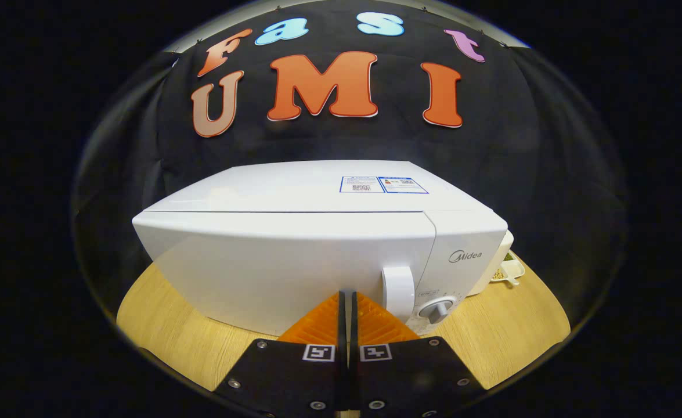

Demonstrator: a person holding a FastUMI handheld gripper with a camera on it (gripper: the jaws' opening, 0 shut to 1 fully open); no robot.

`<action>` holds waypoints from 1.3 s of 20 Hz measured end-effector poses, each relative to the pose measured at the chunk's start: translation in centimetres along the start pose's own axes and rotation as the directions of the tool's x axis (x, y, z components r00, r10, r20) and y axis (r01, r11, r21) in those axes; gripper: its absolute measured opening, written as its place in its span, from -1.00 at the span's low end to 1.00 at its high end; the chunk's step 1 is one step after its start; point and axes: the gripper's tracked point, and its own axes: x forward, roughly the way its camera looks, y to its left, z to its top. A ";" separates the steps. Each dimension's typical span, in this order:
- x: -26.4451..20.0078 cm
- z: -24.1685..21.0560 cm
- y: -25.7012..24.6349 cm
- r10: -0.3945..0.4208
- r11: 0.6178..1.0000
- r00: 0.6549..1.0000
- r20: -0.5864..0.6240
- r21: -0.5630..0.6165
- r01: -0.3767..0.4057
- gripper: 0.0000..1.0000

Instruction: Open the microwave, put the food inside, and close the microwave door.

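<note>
Wooden table (509, 337) is carrying everything in the booth, its pale grain showing on both sides of the fingers and running back under the appliance.

White microwave (317, 255) is sitting squarely on the table, just ahead of the gripper, front face turned toward the camera. Its top is lying flat and bearing a label sticker (383, 184) toward the rear right. Door (282, 267) is lying flush with the body, seam closed along the top and along the right side where it meets the control panel (462, 273).

Door handle (398, 293), a white upright bar, is standing at the door's right edge, just ahead of the fingertips and slightly to their right. Control knob (437, 309) is sitting low on the panel, just right of the handle.

Food tray (506, 268) is resting on the table behind the microwave's right end, mostly hidden by the body; only a white rim and some greenish and brownish contents are peeking out. What the food is, cannot tell.

Gripper (346, 297) is hovering low in front of the door, its two fingers pressed together with only a thin dark line between them, pinching nothing. Fingertips are pointing at the lower door face, left of the handle; whether they are touching the door cannot be told.
</note>
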 end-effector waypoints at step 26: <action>-22.9 34.6 -3.6 0.038 0.998 0.779 0.626 -0.069 0.007 0.84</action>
